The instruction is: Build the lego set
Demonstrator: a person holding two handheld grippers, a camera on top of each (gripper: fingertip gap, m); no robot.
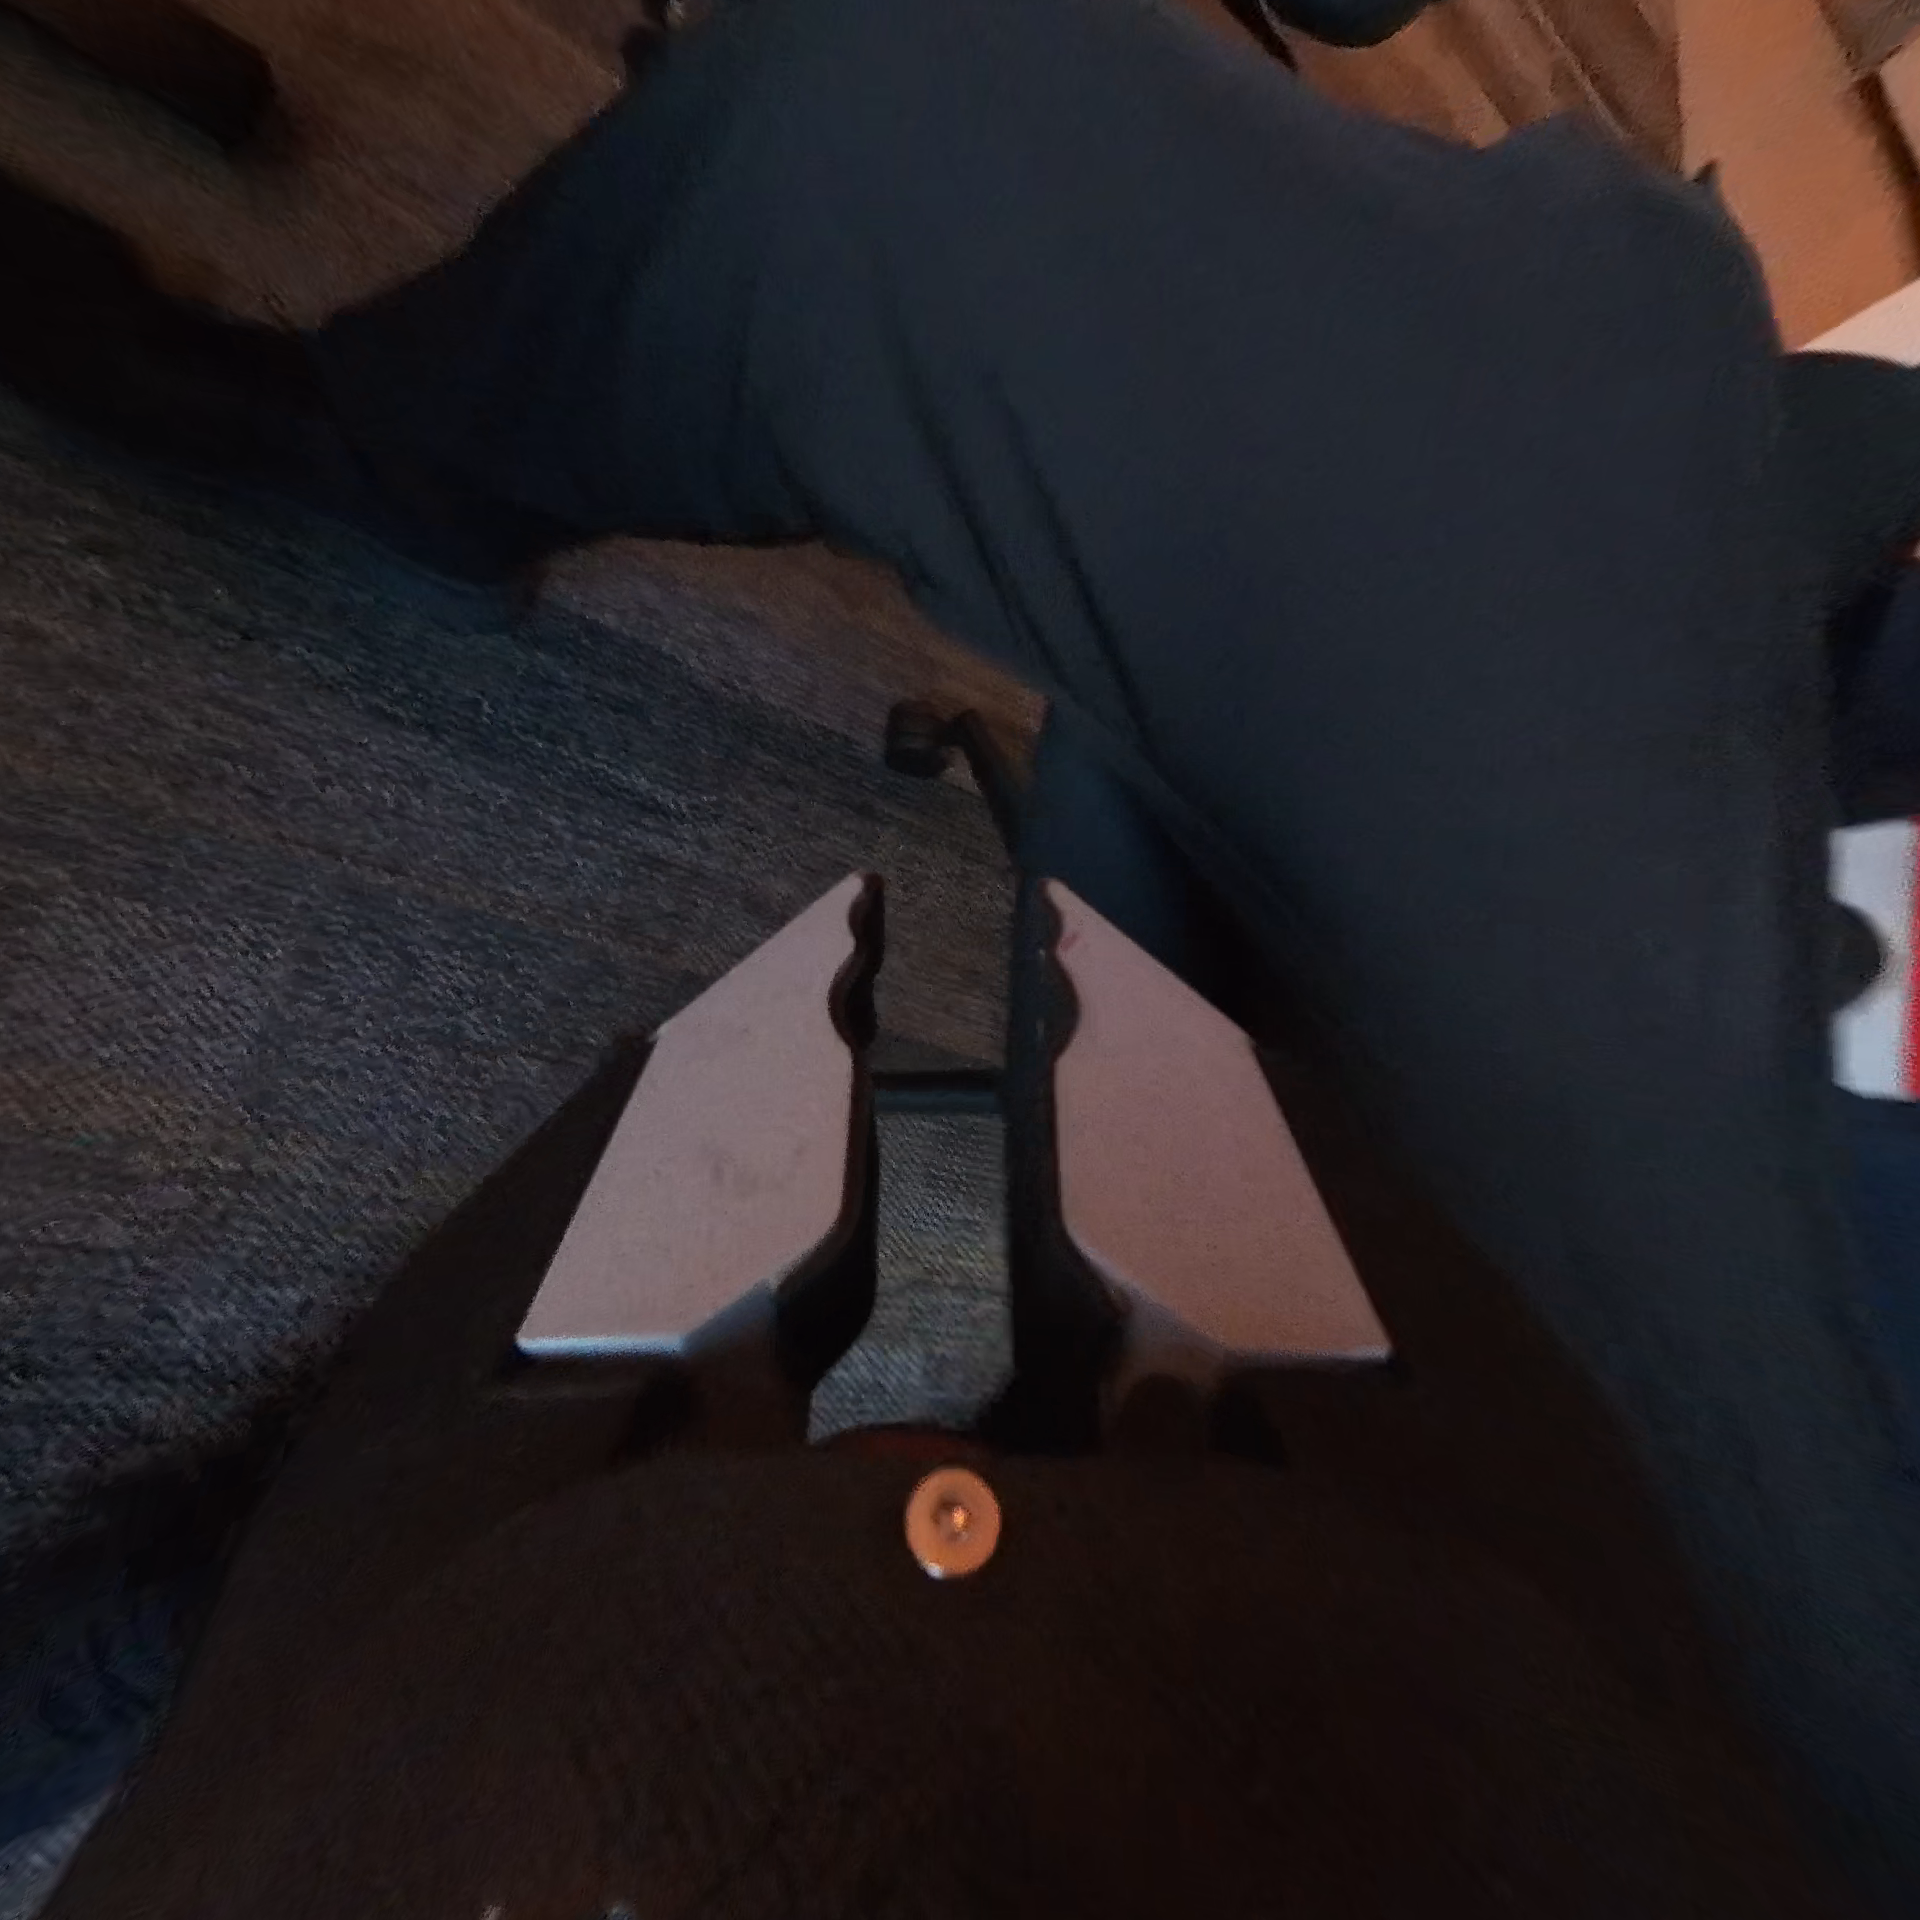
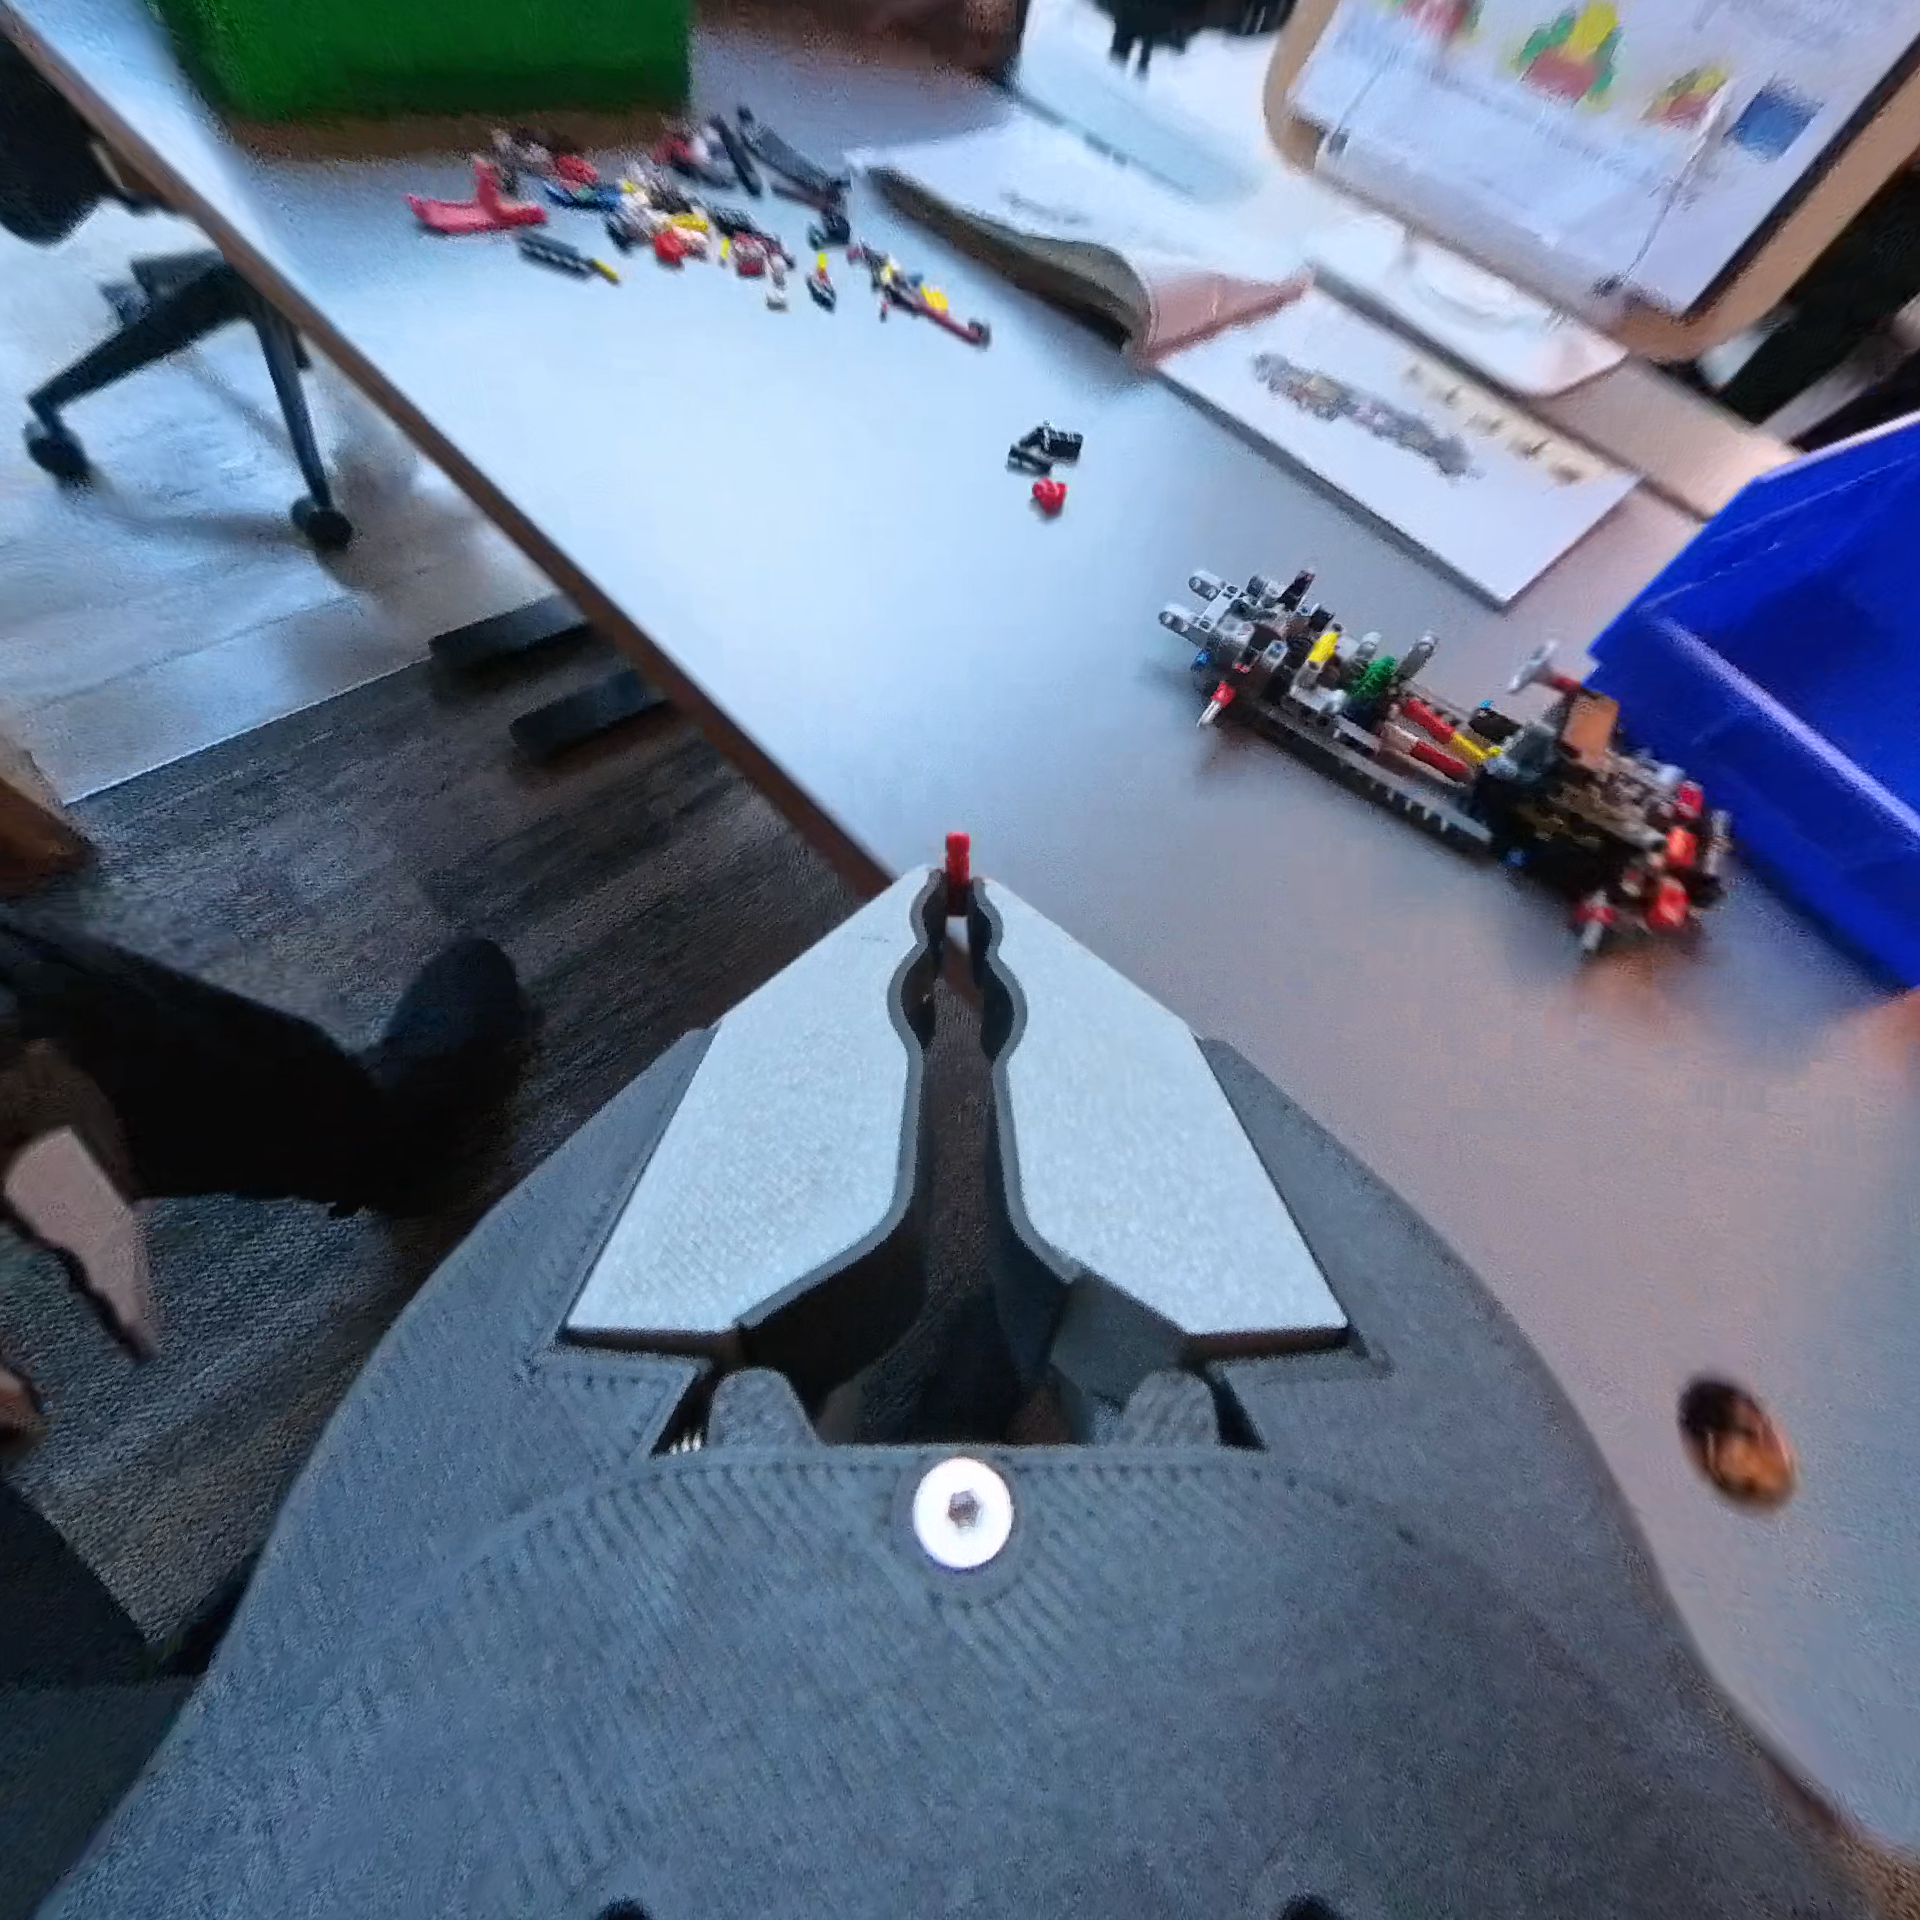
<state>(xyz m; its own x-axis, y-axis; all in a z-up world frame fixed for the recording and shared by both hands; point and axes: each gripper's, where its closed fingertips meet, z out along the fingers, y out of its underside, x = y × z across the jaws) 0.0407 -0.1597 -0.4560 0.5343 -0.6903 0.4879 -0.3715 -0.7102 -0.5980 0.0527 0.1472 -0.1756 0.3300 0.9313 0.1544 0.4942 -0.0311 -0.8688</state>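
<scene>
Right now my right gripper has its fingertips pinched on a small red peg, a slim plastic pin that pokes out just past the tips. It hangs over the near edge of the grey table, where tabletop gives way to dark carpet.

Out on the table to the right lies a long, part-built brick model, dark with red, yellow and green bits, and just beside its far end stands a blue bin. Between that model and the far pile I see a small black piece with a small red piece near it. Farther back a scatter of loose bricks is spread out, with an open booklet beside it, a printed sheet, and a propped-up board with coloured pictures. A green box sits at the far edge. A wheeled chair base stands on the floor to the left.

My left gripper is down low over the carpet, its fingers a narrow way apart. A thin dark bent rod with a small knob at its end runs along the inner face of the right-hand finger; the view is blurred and I cannot tell whether it is pinched, though the other finger stands clear of it. Just beside it is a person's leg in dark trousers.
</scene>
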